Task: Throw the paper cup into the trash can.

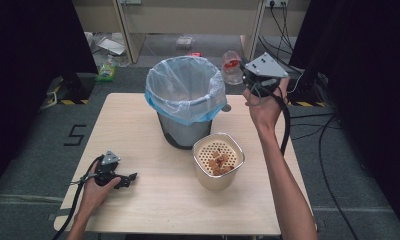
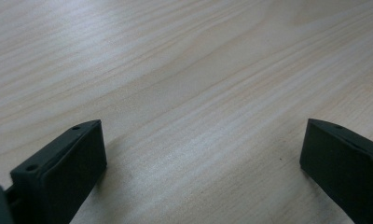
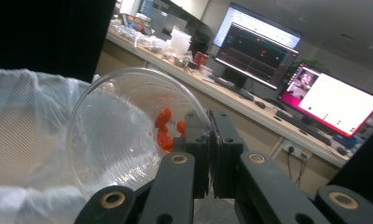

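Observation:
My right gripper (image 1: pixel 244 75) is raised beside the bin's right side and is shut on the rim of a clear plastic cup (image 1: pixel 232 67). In the right gripper view the cup (image 3: pixel 119 135) lies tilted on its side, mouth toward the bin liner (image 3: pixel 21 121), with red bits (image 3: pixel 163 128) stuck inside near my closed gripper (image 3: pixel 211 140). The bin (image 1: pixel 185 95) has a clear and blue liner and stands at the table's middle back. My left gripper (image 1: pixel 130 179) rests low on the table at front left, open, with bare wood (image 2: pixel 198 116) between its jaws.
A cream tub (image 1: pixel 218 161) with a perforated insert holding brown chunks stands right in front of the bin. The wooden table (image 1: pixel 153 205) has bare room at left and front. Cables trail on the floor at right. Monitors (image 3: pixel 292 74) stand on a desk beyond.

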`<state>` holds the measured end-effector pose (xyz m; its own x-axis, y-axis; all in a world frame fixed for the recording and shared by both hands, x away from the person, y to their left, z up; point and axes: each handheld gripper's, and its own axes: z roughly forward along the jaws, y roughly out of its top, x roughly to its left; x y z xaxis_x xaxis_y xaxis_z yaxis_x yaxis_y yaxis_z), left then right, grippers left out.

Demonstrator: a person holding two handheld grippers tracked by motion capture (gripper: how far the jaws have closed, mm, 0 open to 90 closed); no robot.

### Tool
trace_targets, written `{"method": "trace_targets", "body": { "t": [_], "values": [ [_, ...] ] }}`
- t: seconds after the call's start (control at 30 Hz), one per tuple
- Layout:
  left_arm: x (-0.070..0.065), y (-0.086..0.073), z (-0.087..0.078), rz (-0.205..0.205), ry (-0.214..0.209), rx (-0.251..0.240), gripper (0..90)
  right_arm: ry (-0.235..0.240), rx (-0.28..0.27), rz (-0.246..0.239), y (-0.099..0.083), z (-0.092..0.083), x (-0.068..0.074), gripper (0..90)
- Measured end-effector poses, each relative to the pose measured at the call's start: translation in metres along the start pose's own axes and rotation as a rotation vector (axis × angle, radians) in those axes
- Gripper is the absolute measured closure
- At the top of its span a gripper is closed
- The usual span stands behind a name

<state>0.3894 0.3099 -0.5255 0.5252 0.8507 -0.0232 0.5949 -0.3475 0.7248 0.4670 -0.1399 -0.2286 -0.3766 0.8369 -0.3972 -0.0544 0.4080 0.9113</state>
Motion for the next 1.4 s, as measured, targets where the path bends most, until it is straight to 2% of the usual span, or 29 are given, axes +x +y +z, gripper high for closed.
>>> {"method": "trace_targets", "body": {
  "t": [0.1, 0.2, 0.23, 0.33, 0.37, 0.4, 0.43, 0.63, 0.67, 0.7, 0.73, 0.77, 0.8, 0.83, 0.87, 0.97, 1.07, 1.13, 1.2, 1.4],
  "values": [
    [0.000, 0.000, 0.000, 0.000, 0.000, 0.000, 0.0, 0.023, 0.002, 0.010, 0.006, 0.007, 0.003, 87.7],
    [0.000, 0.000, 0.000, 0.000, 0.000, 0.000, 0.0, 0.073, 0.015, 0.016, 0.016, 0.021, 0.013, 87.7],
    [0.000, 0.000, 0.000, 0.000, 0.000, 0.000, 0.0, 0.073, 0.015, 0.016, 0.016, 0.021, 0.013, 87.7],
    [0.000, 0.000, 0.000, 0.000, 0.000, 0.000, 0.0, 0.126, 0.033, 0.023, 0.020, 0.033, 0.022, 87.6],
    [0.000, 0.000, 0.000, 0.000, 0.000, 0.000, 0.0, 0.153, 0.038, 0.007, 0.021, 0.040, 0.028, 87.5],
    [0.000, 0.000, 0.000, 0.000, 0.000, 0.000, 0.0, 0.153, 0.038, 0.007, 0.021, 0.040, 0.028, 87.5],
    [0.000, 0.000, 0.000, 0.000, 0.000, 0.000, 0.0, 0.187, 0.046, 0.004, 0.022, 0.047, 0.033, 87.4],
    [0.000, 0.000, 0.000, 0.000, 0.000, 0.000, 0.0, 0.233, 0.052, 0.020, 0.020, 0.063, 0.044, 87.0],
    [0.000, 0.000, 0.000, 0.000, 0.000, 0.000, 0.0, 0.235, 0.065, 0.019, 0.020, 0.068, 0.048, 83.0],
    [0.000, 0.000, 0.000, 0.000, 0.000, 0.000, 0.0, 0.235, 0.065, 0.019, 0.020, 0.068, 0.048, 83.0],
    [0.000, 0.000, 0.000, 0.000, 0.000, 0.000, 0.0, 0.243, 0.087, 0.064, 0.019, 0.074, 0.049, 72.6],
    [0.000, 0.000, 0.000, 0.000, 0.000, 0.000, 0.0, 0.243, 0.087, 0.064, 0.019, 0.074, 0.049, 72.6],
    [0.000, 0.000, 0.000, 0.000, 0.000, 0.000, 0.0, 0.221, 0.077, 0.063, 0.020, 0.076, 0.048, 66.4],
    [0.000, 0.000, 0.000, 0.000, 0.000, 0.000, 0.0, 0.221, 0.077, 0.063, 0.020, 0.076, 0.048, 66.4],
    [0.000, 0.000, 0.000, 0.000, 0.000, 0.000, 0.0, 0.222, 0.059, 0.086, 0.020, 0.075, 0.045, 64.7],
    [0.000, 0.000, 0.000, 0.000, 0.000, 0.000, 0.0, 0.221, 0.064, 0.083, 0.020, 0.072, 0.041, 62.5],
    [0.000, 0.000, 0.000, 0.000, 0.000, 0.000, 0.0, 0.212, 0.086, 0.079, 0.017, 0.064, 0.033, 61.8],
    [0.000, 0.000, 0.000, 0.000, 0.000, 0.000, 0.0, 0.207, 0.094, 0.097, 0.014, 0.057, 0.027, 59.6],
    [0.000, 0.000, 0.000, 0.000, 0.000, 0.000, 0.0, 0.203, 0.128, 0.090, 0.007, 0.045, 0.019, 58.0],
    [0.000, 0.000, 0.000, 0.000, 0.000, 0.000, 0.0, 0.184, 0.154, 0.104, -0.006, 0.025, 0.003, 55.3]
  ]
}}
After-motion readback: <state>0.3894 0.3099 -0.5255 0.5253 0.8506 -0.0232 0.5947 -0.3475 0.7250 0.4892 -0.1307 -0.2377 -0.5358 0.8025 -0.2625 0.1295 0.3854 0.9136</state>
